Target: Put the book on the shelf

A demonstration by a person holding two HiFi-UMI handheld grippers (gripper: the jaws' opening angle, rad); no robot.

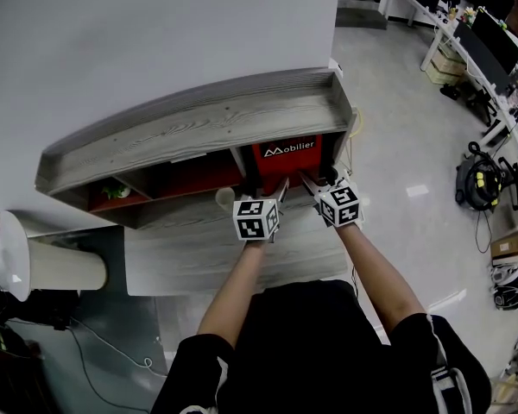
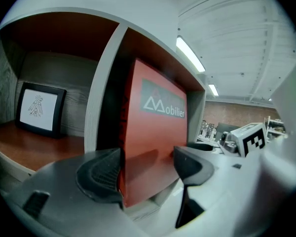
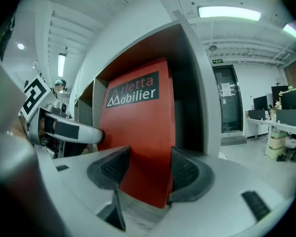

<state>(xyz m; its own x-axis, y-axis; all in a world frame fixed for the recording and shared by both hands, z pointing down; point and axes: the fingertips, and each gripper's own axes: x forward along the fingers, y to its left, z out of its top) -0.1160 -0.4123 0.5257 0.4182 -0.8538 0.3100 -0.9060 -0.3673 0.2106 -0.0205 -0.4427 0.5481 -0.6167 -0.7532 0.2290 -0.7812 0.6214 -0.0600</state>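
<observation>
**Red book standing in the shelf's right bay, both tools on its near edge**

The book [image 1: 287, 154] is standing on end in the rightmost compartment of the grey shelf [image 1: 198, 123], its red cover with white lettering facing out toward the right. Nothing is standing beside it in that bay. A framed picture [image 2: 39, 108] is sitting in a compartment further left.

The left tool [image 2: 148, 164] is straddling the book's near edge. One pad is lying against the hidden face, and the other appears to be pressing on the cover, so it is reading as clamped. The right tool [image 3: 145, 169] is gripping the same edge lower down, with its ribbed pads bearing on both faces.

Judging by its flat, unbending cover, the book is behaving as a stiff, fairly light slab, and the smooth finish is probably making it slippery under the pads. Pinching across its thickness near the bottom edge is looking like the safest hold. With no neighbour propping it, it is likely risking a topple sideways once released.
</observation>
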